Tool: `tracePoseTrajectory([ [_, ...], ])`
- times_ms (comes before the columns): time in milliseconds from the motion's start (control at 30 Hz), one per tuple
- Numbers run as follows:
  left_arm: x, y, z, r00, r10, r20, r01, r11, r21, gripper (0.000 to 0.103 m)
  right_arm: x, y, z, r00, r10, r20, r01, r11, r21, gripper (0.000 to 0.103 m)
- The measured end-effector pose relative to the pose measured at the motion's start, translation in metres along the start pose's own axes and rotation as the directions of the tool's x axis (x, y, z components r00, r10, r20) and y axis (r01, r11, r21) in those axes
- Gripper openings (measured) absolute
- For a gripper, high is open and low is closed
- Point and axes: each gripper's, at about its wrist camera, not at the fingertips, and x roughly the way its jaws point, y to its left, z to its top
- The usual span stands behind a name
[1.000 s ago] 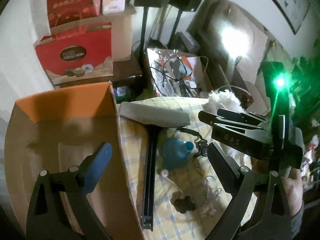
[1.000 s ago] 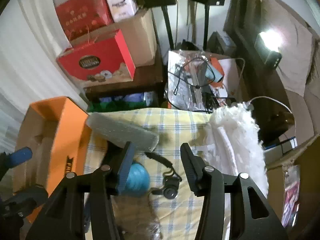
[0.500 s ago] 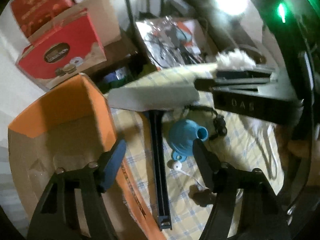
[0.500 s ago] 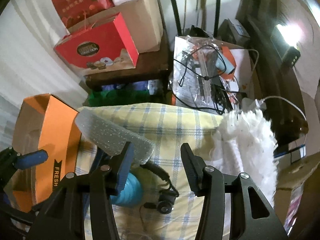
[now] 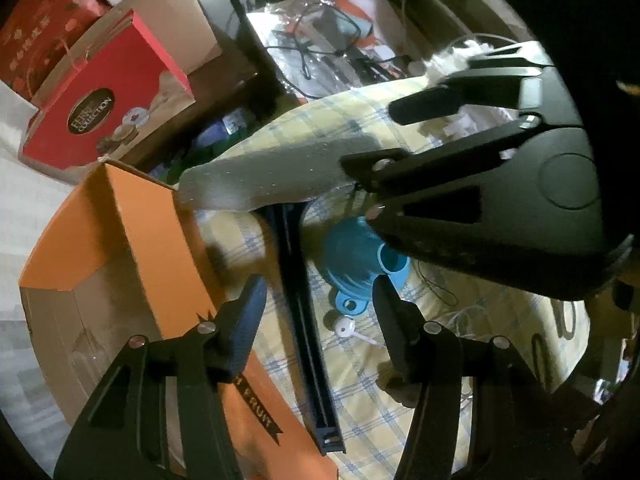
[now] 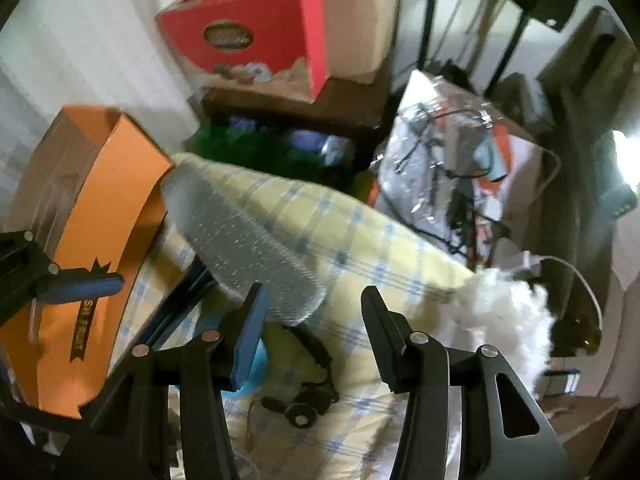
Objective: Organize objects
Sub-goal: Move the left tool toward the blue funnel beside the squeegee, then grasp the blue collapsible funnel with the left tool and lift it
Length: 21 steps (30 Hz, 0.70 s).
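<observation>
A long black handle [image 5: 306, 328] with a grey pad head [image 5: 272, 176] lies on the yellow checked cloth [image 5: 360, 420]. My left gripper [image 5: 320, 320] points down over the handle, which runs between its closing jaws; the pads do not press on it. A blue funnel [image 5: 356, 256] and a white earbud [image 5: 346, 326] lie just right of the handle. My right gripper [image 6: 314, 320] hangs open above the pad head's [image 6: 248, 248] near end, and the right gripper [image 5: 376, 136] also shows in the left wrist view. Whether it touches the pad I cannot tell.
An orange cardboard box [image 5: 132, 240] stands open against the cloth's left side. A small black corded device [image 6: 304, 408] lies below the right gripper, a white fluffy heap [image 6: 508, 312] to its right. Red gift boxes [image 6: 248, 40] and a bag of cables [image 6: 452, 168] stand beyond.
The left gripper came from above the orange box to over the black handle, sank, and its jaws narrowed a lot. The right gripper sank and rolled over the grey pad, jaws unchanged.
</observation>
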Motion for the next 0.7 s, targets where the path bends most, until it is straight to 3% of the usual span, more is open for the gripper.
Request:
tracePoseTrajectory([
  [400,-0.005,0.014,-0.005,0.997,-0.072,0.019,0.073,0.996,-0.045,0.052,0.009,0.006,0.003,0.993,0.117,0.001,-0.117,0.987,-0.113,0.052],
  [567,-0.014,0.015,-0.006,0.992,-0.115,0.054,0.118,0.991,-0.057,0.052,0.010,0.007,0.002,0.991,0.132,0.012,-0.130,0.986,-0.101,0.058],
  [700,-0.026,0.007,-0.008,0.981,-0.151,0.123,0.158,0.986,-0.054,0.055,-0.002,-0.002,-0.008,0.988,0.148,0.053,-0.147,0.989,-0.015,0.059],
])
